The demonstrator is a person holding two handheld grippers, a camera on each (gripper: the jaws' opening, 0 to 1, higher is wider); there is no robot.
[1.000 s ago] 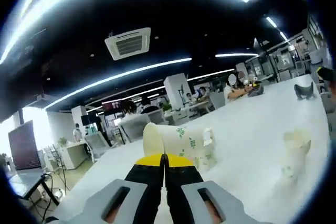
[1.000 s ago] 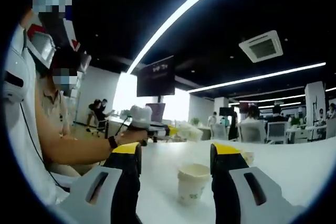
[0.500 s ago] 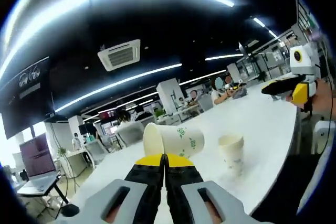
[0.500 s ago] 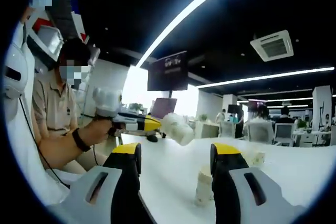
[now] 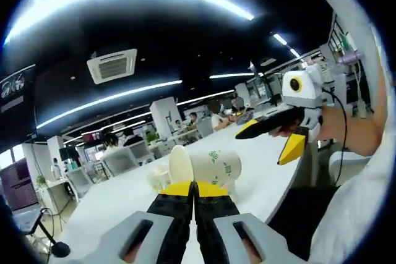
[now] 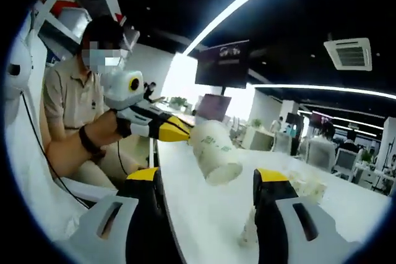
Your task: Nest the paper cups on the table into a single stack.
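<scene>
My left gripper (image 5: 194, 187) is shut on the rim of a white paper cup (image 5: 213, 166) with green print, held on its side above the white table (image 5: 124, 199). In the right gripper view the same cup (image 6: 216, 153) hangs tilted, mouth down, from the left gripper (image 6: 178, 133), just above and between my right gripper's (image 6: 209, 180) open jaws. A standing cup (image 6: 249, 234) shows partly behind the right jaw. More cups (image 6: 309, 185) lie further back. The right gripper (image 5: 269, 139) comes into the left gripper view, open and holding nothing.
Pale cups (image 5: 158, 177) sit on the table behind the held cup. A person in a beige shirt (image 6: 65, 100) sits at the table edge holding the grippers. Desks, chairs and other people fill the office beyond.
The left gripper has carried its cup toward the right gripper, so the cup looks larger and closer in the right gripper view. Both cameras have swung. The right jaws stay open.
</scene>
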